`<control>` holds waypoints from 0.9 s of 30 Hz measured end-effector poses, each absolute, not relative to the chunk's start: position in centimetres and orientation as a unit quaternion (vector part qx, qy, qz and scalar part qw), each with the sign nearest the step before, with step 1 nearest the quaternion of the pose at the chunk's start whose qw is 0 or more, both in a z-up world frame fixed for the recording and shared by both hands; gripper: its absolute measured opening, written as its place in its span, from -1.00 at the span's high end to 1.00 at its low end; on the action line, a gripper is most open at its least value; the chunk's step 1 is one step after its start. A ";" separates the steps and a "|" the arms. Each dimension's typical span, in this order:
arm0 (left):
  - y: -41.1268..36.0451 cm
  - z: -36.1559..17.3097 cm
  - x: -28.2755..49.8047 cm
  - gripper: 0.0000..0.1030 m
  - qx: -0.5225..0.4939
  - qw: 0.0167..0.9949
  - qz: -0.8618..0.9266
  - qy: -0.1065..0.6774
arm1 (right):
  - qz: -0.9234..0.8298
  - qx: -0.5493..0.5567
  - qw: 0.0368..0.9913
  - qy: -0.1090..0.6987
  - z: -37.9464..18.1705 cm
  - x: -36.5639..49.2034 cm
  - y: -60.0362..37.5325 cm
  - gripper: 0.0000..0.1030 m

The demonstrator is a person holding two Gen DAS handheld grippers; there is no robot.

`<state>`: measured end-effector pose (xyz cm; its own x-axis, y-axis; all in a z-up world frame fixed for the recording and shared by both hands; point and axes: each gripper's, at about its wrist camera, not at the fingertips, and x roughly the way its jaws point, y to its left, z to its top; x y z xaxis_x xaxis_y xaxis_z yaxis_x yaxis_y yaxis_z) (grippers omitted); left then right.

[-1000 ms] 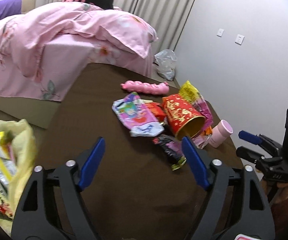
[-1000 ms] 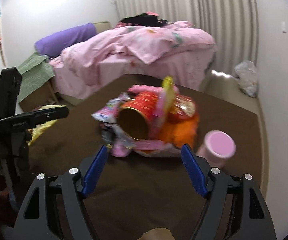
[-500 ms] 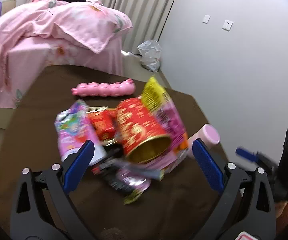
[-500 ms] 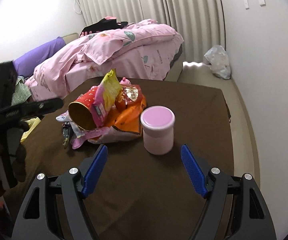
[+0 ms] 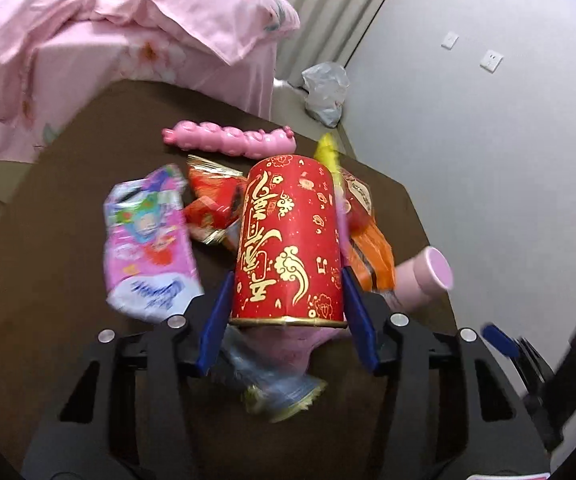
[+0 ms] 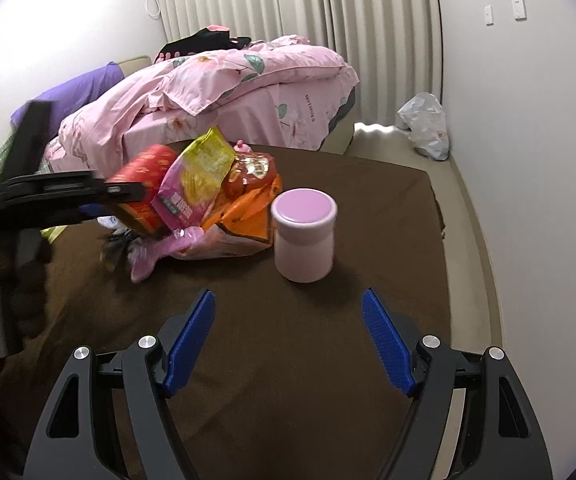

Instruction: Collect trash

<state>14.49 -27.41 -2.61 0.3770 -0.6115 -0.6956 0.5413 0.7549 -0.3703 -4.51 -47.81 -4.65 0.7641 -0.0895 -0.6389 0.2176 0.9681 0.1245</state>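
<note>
- The left gripper [image 5: 286,312] has just been closing, and its blue pads now sit tight against the sides of the red can [image 5: 288,240], which lies atop the trash pile.
- The right gripper [image 6: 288,340] hangs spread and empty, short of the pink jar [image 6: 304,234].
- Pretty early going: wrappers [image 5: 148,240], orange bag [image 6: 244,216] and jar all sit on the brown table [image 6: 368,208].

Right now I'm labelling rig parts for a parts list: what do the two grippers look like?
Both match. The left gripper and right gripper have black skeletal frames with triangular cut-outs, silver round pivot bolts, and two flat blue finger pads with a fine ribbed texture. No cables or sleeves show.
</note>
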 end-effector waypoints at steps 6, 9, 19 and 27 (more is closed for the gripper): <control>-21.8 -1.2 11.5 0.02 -0.020 0.844 -0.318 0.432 | -0.041 0.086 0.941 0.324 -3.6 -1.8 -45.2 -0.40; -19.0 -2.0 10.8 0.02 -0.033 0.843 -0.301 0.445 | -0.021 0.078 0.943 0.321 -3.0 0.6 -43.7 -0.40; -15.8 -3.2 10.2 -0.11 -0.019 0.846 -0.288 0.448 | -0.028 0.030 0.938 0.345 -1.3 10.8 -44.1 -0.40; -15.4 -3.6 10.6 -0.17 -0.038 0.840 -0.300 0.450 | -0.035 -0.014 0.888 0.457 -4.3 19.0 -45.9 -0.15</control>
<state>10.61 -15.39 -3.62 0.4153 -0.5379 -0.7336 0.4699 0.8174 -0.3333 19.00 -45.90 -4.33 0.5790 -0.0751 -0.8118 0.0498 0.9971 -0.0567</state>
